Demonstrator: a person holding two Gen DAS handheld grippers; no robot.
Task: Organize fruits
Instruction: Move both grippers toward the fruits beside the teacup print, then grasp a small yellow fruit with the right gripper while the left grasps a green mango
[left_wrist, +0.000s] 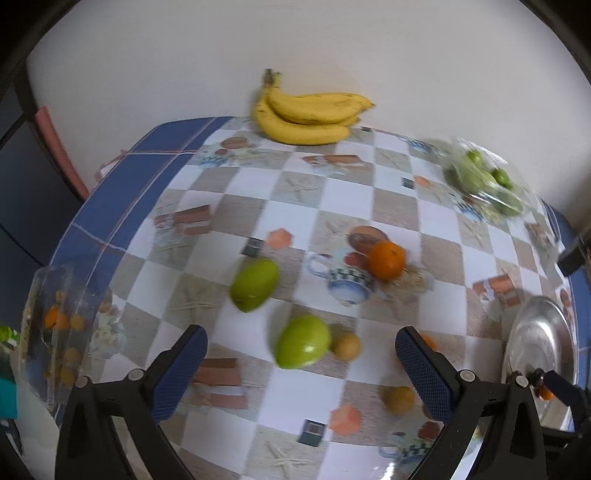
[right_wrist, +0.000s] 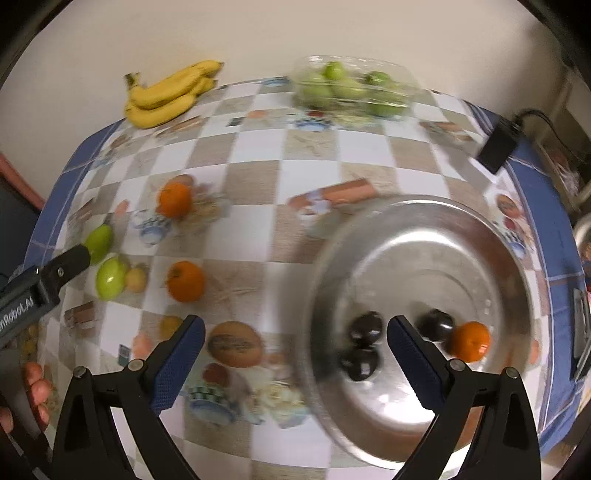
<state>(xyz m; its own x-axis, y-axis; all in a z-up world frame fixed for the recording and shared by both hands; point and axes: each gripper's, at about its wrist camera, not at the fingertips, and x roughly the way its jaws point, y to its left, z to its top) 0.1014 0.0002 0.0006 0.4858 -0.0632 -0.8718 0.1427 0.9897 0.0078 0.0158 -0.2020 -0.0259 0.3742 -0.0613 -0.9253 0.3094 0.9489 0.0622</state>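
Note:
My left gripper (left_wrist: 301, 360) is open and empty, just above a green fruit (left_wrist: 303, 346) with a small yellow-brown fruit (left_wrist: 345, 345) touching its right side. A second green fruit (left_wrist: 254, 284) and an orange (left_wrist: 386, 259) lie further back. Another small brown fruit (left_wrist: 399, 399) lies by the right finger. My right gripper (right_wrist: 295, 350) is open and empty over the left edge of a metal plate (right_wrist: 424, 258). The plate holds three dark plums (right_wrist: 365, 326) and an orange (right_wrist: 470, 340). Two more oranges (right_wrist: 185, 281) lie on the table to the left.
A banana bunch (left_wrist: 310, 114) lies at the far table edge by the wall. A clear plastic box of green fruits (right_wrist: 351, 88) stands at the back. A clear box with small orange fruits (left_wrist: 59, 325) sits at the left edge. A black adapter (right_wrist: 496, 147) lies at the right.

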